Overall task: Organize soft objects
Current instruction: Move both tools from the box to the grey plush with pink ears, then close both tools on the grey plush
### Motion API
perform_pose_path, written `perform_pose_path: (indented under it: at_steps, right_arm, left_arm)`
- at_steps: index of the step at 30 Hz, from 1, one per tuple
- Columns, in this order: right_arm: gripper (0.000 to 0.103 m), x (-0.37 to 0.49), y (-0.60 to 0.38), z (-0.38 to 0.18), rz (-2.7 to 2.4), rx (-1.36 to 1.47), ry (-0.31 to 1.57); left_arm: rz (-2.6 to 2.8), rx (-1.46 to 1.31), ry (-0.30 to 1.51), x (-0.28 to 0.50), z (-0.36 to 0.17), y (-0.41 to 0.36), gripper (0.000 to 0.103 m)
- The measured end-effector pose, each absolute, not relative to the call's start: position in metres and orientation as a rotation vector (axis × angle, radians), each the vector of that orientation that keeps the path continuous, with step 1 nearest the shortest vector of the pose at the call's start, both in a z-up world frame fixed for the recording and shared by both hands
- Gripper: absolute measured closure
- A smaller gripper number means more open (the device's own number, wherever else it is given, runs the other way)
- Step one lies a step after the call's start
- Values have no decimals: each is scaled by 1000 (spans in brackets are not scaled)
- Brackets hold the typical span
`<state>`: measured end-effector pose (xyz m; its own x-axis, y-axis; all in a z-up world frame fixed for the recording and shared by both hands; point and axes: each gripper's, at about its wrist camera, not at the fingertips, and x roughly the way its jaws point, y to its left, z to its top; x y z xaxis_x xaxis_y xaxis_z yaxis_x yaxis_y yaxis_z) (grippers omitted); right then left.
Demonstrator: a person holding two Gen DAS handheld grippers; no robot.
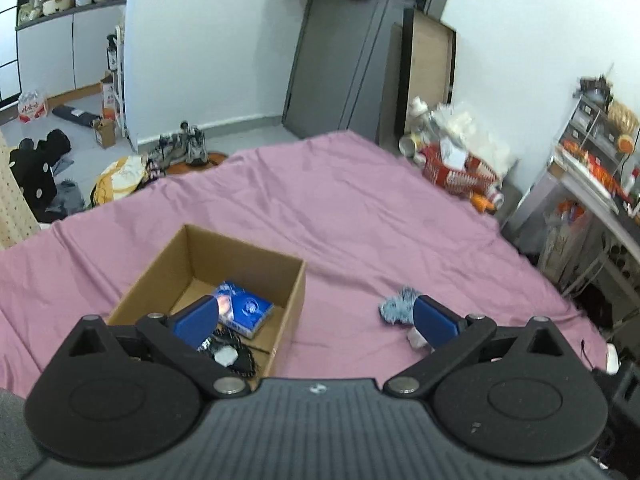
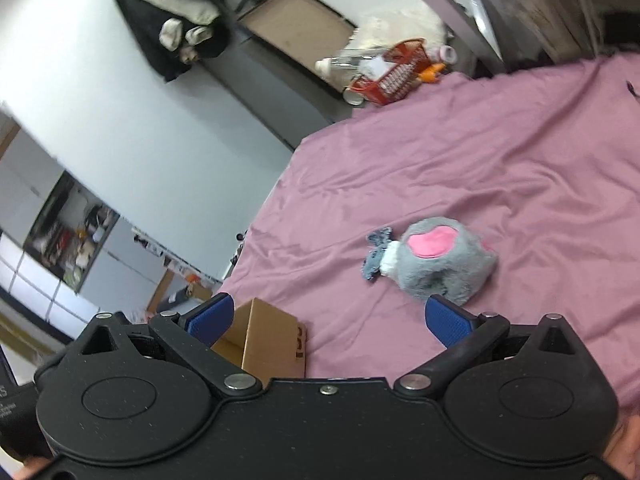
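Note:
An open cardboard box (image 1: 294, 292) sits on the pink bedsheet (image 1: 360, 216). Inside it lie a blue packet (image 1: 248, 310) and a dark knitted item (image 1: 234, 354). My left gripper (image 1: 316, 316) hangs above the box's right wall, open, with nothing between its blue pads. A grey plush toy (image 2: 440, 260) with a pink patch and a blue-grey bow (image 2: 376, 254) lies on the sheet; only its bow (image 1: 396, 308) shows in the left wrist view, behind the right finger. My right gripper (image 2: 328, 318) is open and empty, short of the plush, with a box corner (image 2: 272, 340) below its left finger.
The bed's far edge meets a grey door (image 1: 336, 52) and white wall. A red basket (image 1: 460, 172) with clutter stands past the bed's far right corner. A metal shelf unit (image 1: 592, 168) lines the right side. Shoes and clothes (image 1: 188, 148) lie on the floor at left.

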<state>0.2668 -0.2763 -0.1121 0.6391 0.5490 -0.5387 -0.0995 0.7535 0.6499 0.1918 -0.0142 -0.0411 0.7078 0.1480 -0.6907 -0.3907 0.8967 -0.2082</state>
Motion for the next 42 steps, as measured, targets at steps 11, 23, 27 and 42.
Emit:
perform_pose_path:
  at_steps: [11,23,27,42]
  right_arm:
    - [11,284,-319,-139,248,792,835]
    - [37,308,-333,-169,158,881,879]
    - [37,316,-332,-179,124,857,902]
    - [48,329,-334,-200,68,904,942]
  left_arm:
    - [253,-365,821,222,-66,-45,1]
    - [118,-396,858,262,-102,-83,6]
    - [73,-376,876,274,-120,-90,9]
    - [18,-366,971,301,-181,-103,24]
